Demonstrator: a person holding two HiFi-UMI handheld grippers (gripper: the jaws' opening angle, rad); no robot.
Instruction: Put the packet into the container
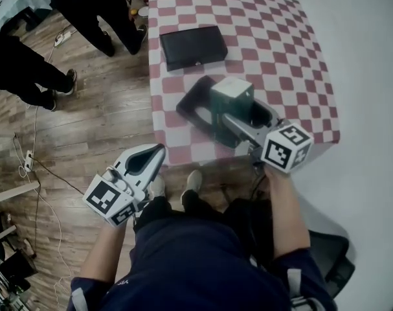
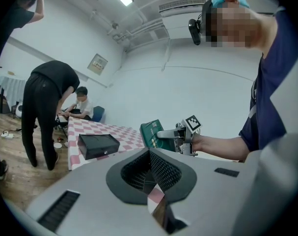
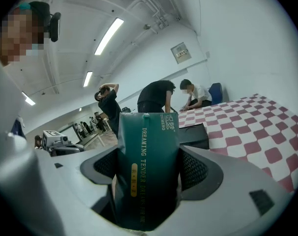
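Right gripper (image 3: 148, 183): its jaws are clenched on the green packet (image 3: 148, 141). It stands upright between the pads, gripped low, with most of its length reaching out past them.
Left gripper (image 2: 149, 173): its jaws are closed on nothing. We hold it low, off the near edge of the desk (image 1: 293, 63) and over the wooden floor (image 1: 86, 128).
Packet: in the air above the near part of the desk, touching neither the cloth nor the container (image 1: 193, 46).
Container: a flat black box further back on the checked cloth, apart from the packet. From above its lid looks shut, and we can see no opening.
Step in hand: we judge it to be carrying the packet across to the box.
Doing it well: we should hold a firm grip, since the free end is long and may sag or swing. If the lid is indeed shut, the empty left gripper should come up and lift it first.
Entry: we should then lead with the free end, lower it inside the walls, and only then let go.
Risk: letting go early would leave the packet on the rim or on the cloth beside the box.
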